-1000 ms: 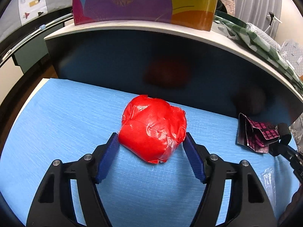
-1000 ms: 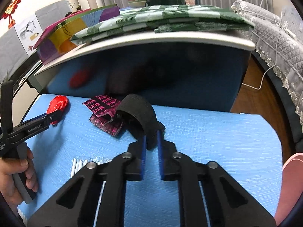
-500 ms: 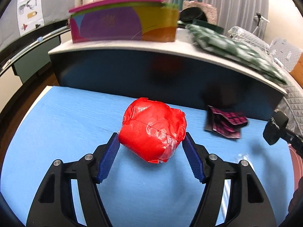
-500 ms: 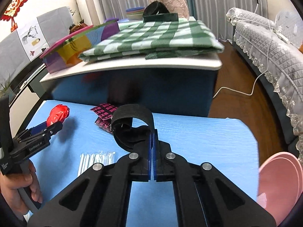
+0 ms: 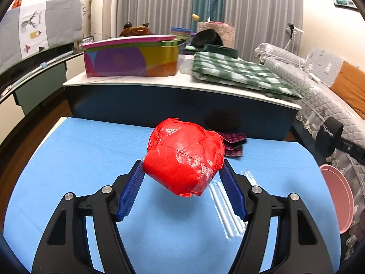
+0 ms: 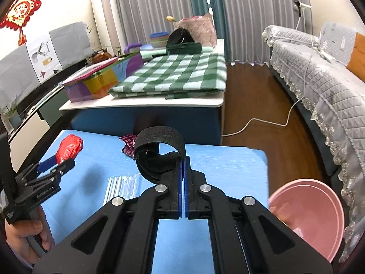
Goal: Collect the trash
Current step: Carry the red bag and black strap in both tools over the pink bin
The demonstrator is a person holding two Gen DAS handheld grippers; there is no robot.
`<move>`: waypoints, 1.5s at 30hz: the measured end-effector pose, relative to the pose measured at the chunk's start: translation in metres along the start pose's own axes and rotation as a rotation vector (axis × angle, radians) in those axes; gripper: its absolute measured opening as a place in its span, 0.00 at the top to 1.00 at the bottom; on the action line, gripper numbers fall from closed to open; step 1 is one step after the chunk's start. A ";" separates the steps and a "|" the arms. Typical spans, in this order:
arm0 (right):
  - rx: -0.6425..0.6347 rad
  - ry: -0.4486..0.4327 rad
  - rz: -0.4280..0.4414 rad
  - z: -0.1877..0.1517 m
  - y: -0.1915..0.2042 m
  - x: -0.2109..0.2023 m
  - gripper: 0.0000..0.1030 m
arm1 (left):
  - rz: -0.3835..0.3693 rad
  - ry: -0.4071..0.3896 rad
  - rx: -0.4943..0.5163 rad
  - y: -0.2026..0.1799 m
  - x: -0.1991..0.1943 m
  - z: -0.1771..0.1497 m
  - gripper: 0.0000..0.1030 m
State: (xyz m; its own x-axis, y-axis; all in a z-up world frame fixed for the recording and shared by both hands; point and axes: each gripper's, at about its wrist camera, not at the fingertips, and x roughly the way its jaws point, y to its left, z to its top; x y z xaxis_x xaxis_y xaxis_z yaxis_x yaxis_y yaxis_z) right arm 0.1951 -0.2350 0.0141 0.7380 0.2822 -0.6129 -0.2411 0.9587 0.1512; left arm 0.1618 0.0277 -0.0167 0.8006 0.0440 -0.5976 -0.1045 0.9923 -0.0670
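Surface: blue table top (image 5: 79, 150) lies under both grippers, with a sleeve of white straws (image 6: 123, 186) below and between them.
Left gripper (image 5: 182, 180): clamped on a crumpled red wrapper (image 5: 184, 157), held clear of the table.
Right gripper (image 6: 183, 166): pinched tight on a black strap loop (image 6: 159, 146).
Beyond the grippers: dark pink packet (image 6: 129, 145), then a white counter (image 6: 141, 101) bearing a green checked cloth (image 6: 175, 73) and a colourful tin (image 5: 132, 57).
Right of right gripper: pink basin (image 6: 312, 214), grey sofa (image 6: 324, 77).
Room: wooden floor (image 6: 262, 105), grey curtains (image 5: 159, 6).

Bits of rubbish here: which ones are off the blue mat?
The red crumpled bag and the black strap, each clamped in a gripper. The pink-and-black wrapper and clear straw packet lie flat on it.
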 end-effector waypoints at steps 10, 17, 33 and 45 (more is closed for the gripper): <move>0.012 -0.078 -0.011 0.001 -0.014 -0.061 0.99 | -0.042 -0.024 0.061 -0.023 -0.041 -0.025 0.36; 0.018 -0.096 -0.031 -0.016 -0.033 -0.091 0.99 | -0.064 -0.027 0.075 -0.035 -0.061 -0.035 0.36; 0.057 -0.138 -0.093 -0.030 -0.068 -0.138 0.99 | -0.115 -0.030 0.108 -0.065 -0.078 -0.047 0.36; 0.054 -0.190 -0.159 -0.026 -0.085 -0.166 0.99 | -0.149 -0.028 0.148 -0.089 -0.083 -0.053 0.36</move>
State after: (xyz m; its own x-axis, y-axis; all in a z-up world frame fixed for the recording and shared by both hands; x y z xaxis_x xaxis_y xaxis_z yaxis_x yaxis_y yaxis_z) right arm 0.0768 -0.3639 0.0831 0.8704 0.1246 -0.4763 -0.0822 0.9906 0.1091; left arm 0.0739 -0.0703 -0.0036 0.8169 -0.1033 -0.5675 0.1024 0.9942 -0.0335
